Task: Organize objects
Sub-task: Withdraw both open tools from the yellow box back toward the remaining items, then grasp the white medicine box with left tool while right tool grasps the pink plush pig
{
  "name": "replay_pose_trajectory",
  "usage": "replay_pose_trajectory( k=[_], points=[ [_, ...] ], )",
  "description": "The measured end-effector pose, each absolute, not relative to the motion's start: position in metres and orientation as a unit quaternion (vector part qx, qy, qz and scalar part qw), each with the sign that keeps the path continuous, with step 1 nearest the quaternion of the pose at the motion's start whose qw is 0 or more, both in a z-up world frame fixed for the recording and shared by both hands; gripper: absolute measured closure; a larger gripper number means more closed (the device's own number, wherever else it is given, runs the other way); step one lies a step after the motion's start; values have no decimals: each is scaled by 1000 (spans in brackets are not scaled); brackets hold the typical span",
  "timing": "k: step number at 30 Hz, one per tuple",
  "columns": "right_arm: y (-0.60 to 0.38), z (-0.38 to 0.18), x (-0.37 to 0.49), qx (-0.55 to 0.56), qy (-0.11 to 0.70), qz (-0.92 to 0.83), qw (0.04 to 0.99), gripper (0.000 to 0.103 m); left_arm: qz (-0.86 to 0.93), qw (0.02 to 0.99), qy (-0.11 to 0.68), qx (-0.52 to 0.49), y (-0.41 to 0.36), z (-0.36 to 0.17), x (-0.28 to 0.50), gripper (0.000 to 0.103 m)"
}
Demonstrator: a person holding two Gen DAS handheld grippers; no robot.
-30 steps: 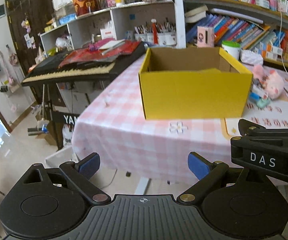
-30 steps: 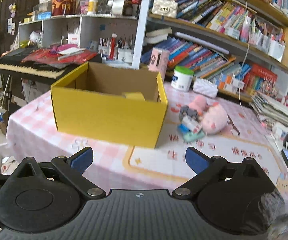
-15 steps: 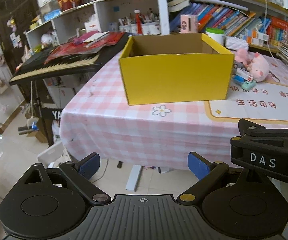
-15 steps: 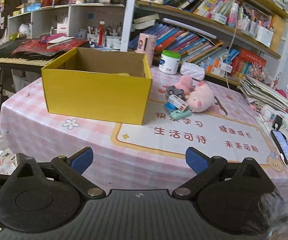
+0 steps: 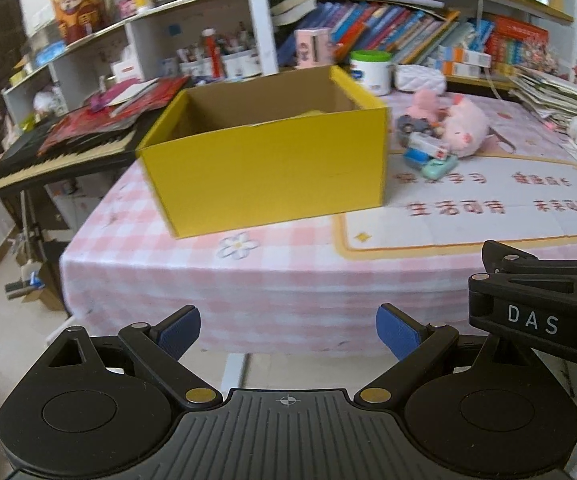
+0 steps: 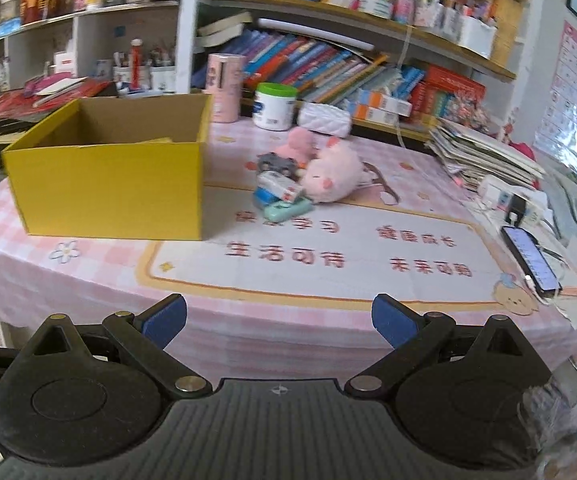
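The worktop [image 6: 100, 276] is covered with a pink checked cloth, and a pale mat [image 6: 328, 264] with red characters lies on its right part. Behind it, a bookshelf [image 6: 328, 60] full of books fills the wall, and a keyboard [image 5: 60, 152] with red papers on it stands at the left, just beside the worktop.

A yellow box [image 5: 268, 168] stands open on the left part of the worktop, with its brown inside visible. Its bottom is mostly hidden, so what it holds cannot be told.

To the right of the box, near it but not touching, there is a small heap of things. The pink plush pig [image 6: 330, 176] lies on its side. A smaller pink toy [image 6: 300, 142] and a grey toy car [image 6: 274, 162] are just behind it. A small white box [image 6: 280, 186] lies on top of a light green case [image 6: 286, 210] at the front of the heap.

A white jar [image 6: 274, 106] with a green lid and a pink tube [image 6: 224, 88] stand behind the box. A phone [image 6: 530, 258] lies at the right edge.

The left hand-held gripper [image 5: 287, 330] is wide open and holds nothing; it is in front of the worktop edge, well apart from the box. The right hand-held gripper [image 6: 279, 318] is also wide open and empty, in front of the mat.
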State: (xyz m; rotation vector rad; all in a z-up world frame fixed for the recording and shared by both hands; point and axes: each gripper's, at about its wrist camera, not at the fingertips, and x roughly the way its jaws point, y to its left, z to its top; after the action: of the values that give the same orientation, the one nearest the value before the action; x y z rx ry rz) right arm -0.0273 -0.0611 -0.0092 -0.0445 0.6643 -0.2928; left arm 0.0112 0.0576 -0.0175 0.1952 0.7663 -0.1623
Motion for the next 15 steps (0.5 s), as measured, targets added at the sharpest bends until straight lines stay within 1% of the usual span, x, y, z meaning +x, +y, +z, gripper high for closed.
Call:
replay_pose_trajectory(
  k=[8, 15],
  points=[
    [-119, -11, -16, -4, 338, -180, 924, 3, -121, 914, 372, 109, 0, -17, 33, 6],
    [-163, -11, 7, 5, 343, -192, 920, 3, -133, 913, 373, 102, -35, -17, 55, 7]
  ],
)
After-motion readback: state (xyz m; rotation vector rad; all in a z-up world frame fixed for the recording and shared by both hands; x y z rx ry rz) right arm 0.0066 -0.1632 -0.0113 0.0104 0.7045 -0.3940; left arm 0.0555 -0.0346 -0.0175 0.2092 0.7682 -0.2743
